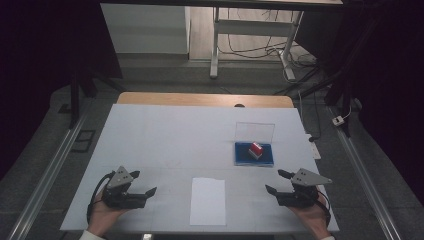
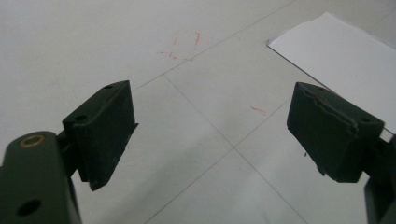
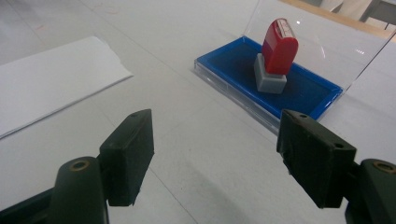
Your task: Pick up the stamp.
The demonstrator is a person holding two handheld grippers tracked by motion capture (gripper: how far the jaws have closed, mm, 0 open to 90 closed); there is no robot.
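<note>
lab or test bay, white-covered desk [image 1: 150, 130] under a fixed overhead camera, metal rails [image 1: 45, 175] along both sides, dark curtains [image 1: 45, 45], height-adjustable table frame [image 1: 250, 30] behind, loose cables [image 1: 260, 50] on grey floor

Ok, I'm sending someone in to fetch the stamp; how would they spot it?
On the white table, look right of the sheet of paper for the blue ink pad with its clear lid raised. The stamp stands on it: red top, grey base, the scene's one red thing.
</note>
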